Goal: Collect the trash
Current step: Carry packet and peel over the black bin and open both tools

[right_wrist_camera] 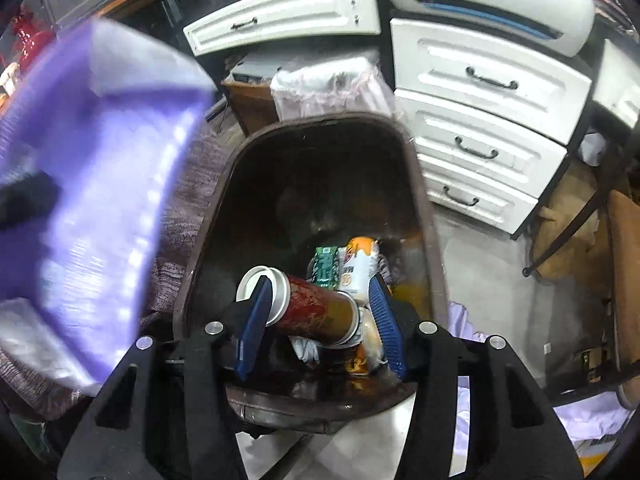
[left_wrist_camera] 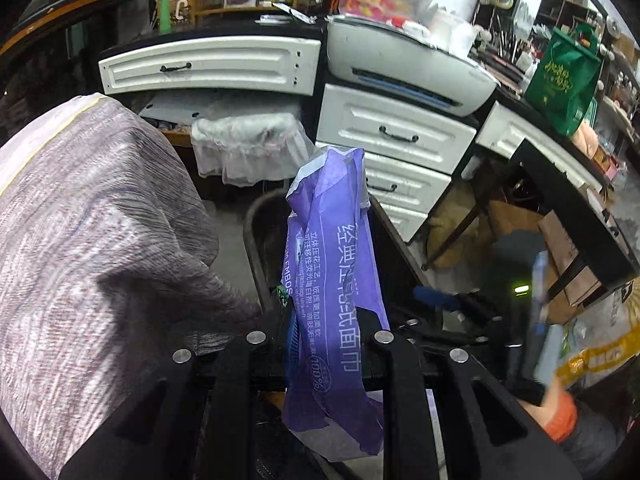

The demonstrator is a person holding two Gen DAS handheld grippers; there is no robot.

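Observation:
In the left wrist view my left gripper is shut on a crumpled purple tissue wrapper, which hangs upright and hides the fingertips. Behind it stands the dark brown bin. In the right wrist view my right gripper stands open over that bin. A red and gold can with a white lid lies crosswise low between the blue pads, and the right pad stands clear of it. A green packet and an orange and white packet lie in the bin. The wrapper looms blurred at left.
White drawers and a printer stand behind the bin. A second basket with a clear liner is beyond it. Grey-purple fabric fills the left. A green bag sits at the right. A hand with an orange cuff holds the right gripper.

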